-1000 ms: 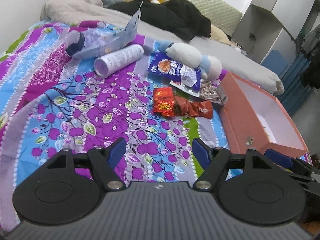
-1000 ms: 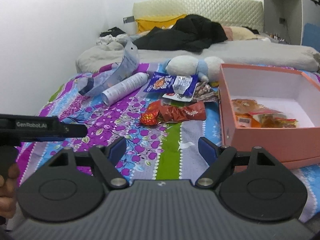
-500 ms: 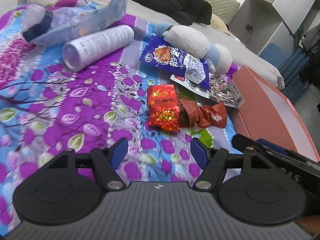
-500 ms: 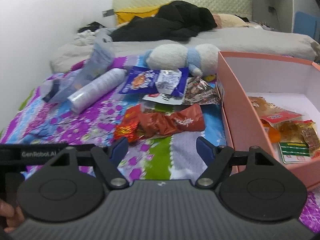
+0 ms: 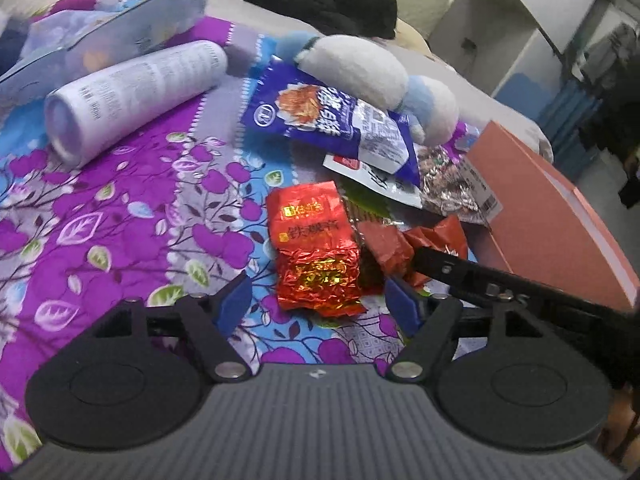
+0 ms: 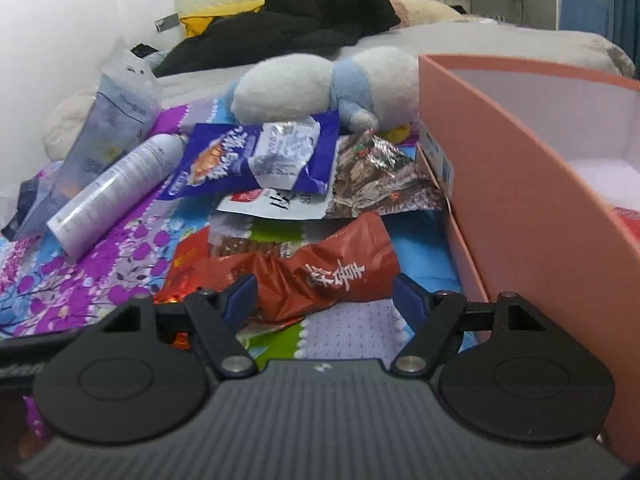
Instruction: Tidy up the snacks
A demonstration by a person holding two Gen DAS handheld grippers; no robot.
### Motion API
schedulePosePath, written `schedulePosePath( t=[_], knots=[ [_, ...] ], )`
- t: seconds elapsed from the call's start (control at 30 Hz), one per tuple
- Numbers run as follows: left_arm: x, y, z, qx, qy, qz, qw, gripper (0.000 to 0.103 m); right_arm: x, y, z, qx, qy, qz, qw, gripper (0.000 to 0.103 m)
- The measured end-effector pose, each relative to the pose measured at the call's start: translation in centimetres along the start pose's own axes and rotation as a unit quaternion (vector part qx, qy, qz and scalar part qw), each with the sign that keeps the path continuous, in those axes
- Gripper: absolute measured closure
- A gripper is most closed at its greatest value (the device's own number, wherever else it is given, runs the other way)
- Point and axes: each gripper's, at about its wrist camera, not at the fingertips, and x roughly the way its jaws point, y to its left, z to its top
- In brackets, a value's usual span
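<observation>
My left gripper [image 5: 320,304] is open, its blue fingertips either side of a shiny red foil packet [image 5: 314,248] on the floral bedspread. My right gripper [image 6: 326,300] is open, low over a dark red crumpled snack bag [image 6: 332,276], which also shows in the left wrist view [image 5: 404,246]. A blue snack bag [image 5: 332,120] [image 6: 256,156], a white packet [image 5: 376,180] and a silvery brown packet [image 5: 448,188] [image 6: 380,176] lie behind them. The pink box [image 5: 560,220] [image 6: 520,184] stands to the right.
A white cylindrical bottle [image 5: 136,92] [image 6: 116,192] and a clear plastic pouch [image 6: 108,132] lie at the left. A white and blue plush toy [image 5: 380,76] [image 6: 320,84] sits behind the snacks. Black clothing [image 6: 304,20] and pillows lie further back. The right gripper's arm [image 5: 500,288] crosses the left wrist view.
Both grippers have moved forward and down toward the red packets. The left now straddles the red foil packet; the right is close over the dark red bag. Both stay open.
</observation>
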Motion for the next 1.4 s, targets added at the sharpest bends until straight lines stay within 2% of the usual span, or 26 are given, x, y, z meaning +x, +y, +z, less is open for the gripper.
schedulePosePath(
  t=[0.23, 0.33, 0.5, 0.7, 0.8, 0.9, 1.4],
  knots=[
    [1.1, -0.3, 0.2, 0.020, -0.003, 0.001, 0.9998, 0.022, 1.4, 0.0, 0.2, -0.012, -0.011, 0.011, 1.000, 0.019],
    [1.6, -0.1, 0.4, 0.013, -0.009, 0.002, 0.9999, 0.025, 2.2, -0.3, 0.6, -0.002, -0.007, 0.037, 0.999, 0.019],
    [1.9, 0.4, 0.6, 0.010, -0.018, 0.019, 0.9996, 0.045, 3.1, -0.5, 0.9, -0.002, 0.001, 0.067, 0.998, 0.018],
    [1.5, 1.1, 0.9, -0.011, -0.016, 0.007, 0.9998, 0.048, 2.9, 0.8, 1.1, -0.026, -0.006, 0.072, 0.997, 0.030],
    [0.8, 1.2, 0.9, -0.020, -0.015, 0.013, 0.9996, 0.048, 2.2, 1.3, 1.2, -0.031, -0.013, 0.071, 0.997, 0.045],
    [-0.2, 1.5, 0.8, -0.038, -0.015, 0.015, 0.9991, 0.048, 1.6, 1.4, 1.1, -0.034, -0.007, 0.069, 0.997, 0.049],
    [-8.1, -0.6, -2.6, -0.037, -0.015, 0.036, 0.9986, 0.048, -6.8, 0.4, -2.3, -0.058, 0.009, 0.062, 0.996, 0.050]
  ],
)
